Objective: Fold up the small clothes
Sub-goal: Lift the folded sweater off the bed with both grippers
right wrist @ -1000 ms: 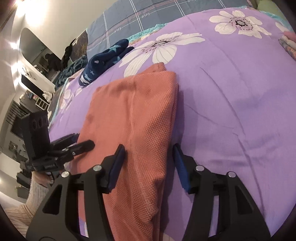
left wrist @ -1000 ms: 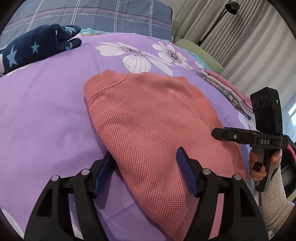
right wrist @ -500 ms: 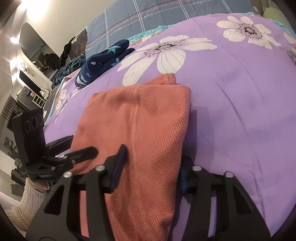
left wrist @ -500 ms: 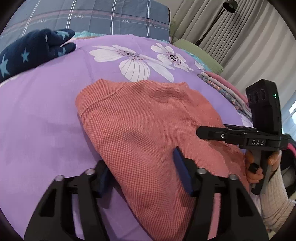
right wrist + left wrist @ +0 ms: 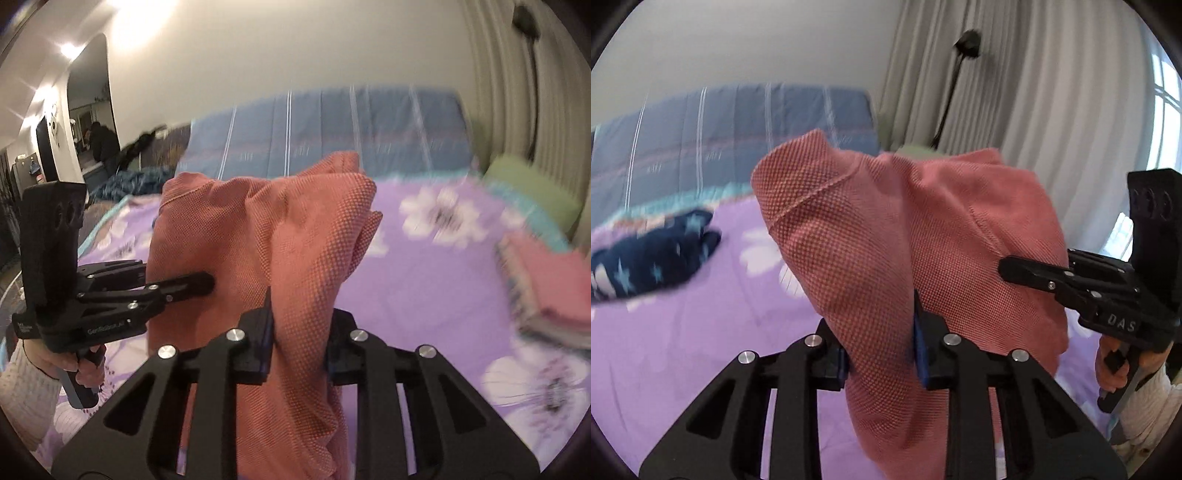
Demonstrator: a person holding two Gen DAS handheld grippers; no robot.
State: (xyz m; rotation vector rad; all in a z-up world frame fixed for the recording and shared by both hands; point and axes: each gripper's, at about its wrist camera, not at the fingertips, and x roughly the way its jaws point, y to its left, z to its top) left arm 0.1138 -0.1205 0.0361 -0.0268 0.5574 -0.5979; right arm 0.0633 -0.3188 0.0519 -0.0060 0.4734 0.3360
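Observation:
A folded coral knit garment (image 5: 886,240) is lifted off the purple flowered bed sheet (image 5: 683,332) and stands up in front of both cameras; it also shows in the right wrist view (image 5: 266,243). My left gripper (image 5: 881,350) is shut on its near left edge. My right gripper (image 5: 299,343) is shut on its near right edge. Each gripper shows in the other's view: the right one (image 5: 1071,280) and the left one (image 5: 147,291), both against the cloth.
A dark blue star-patterned garment (image 5: 653,258) lies on the sheet at the left. A stack of folded pink clothes (image 5: 543,288) sits on the bed at the right. A blue plaid pillow (image 5: 332,125) and a green pillow (image 5: 532,192) lie behind.
Both grippers closed on the coral garment's near edge and lifted it off the sheet. The cameras tilted up, so wall and curtains now show.

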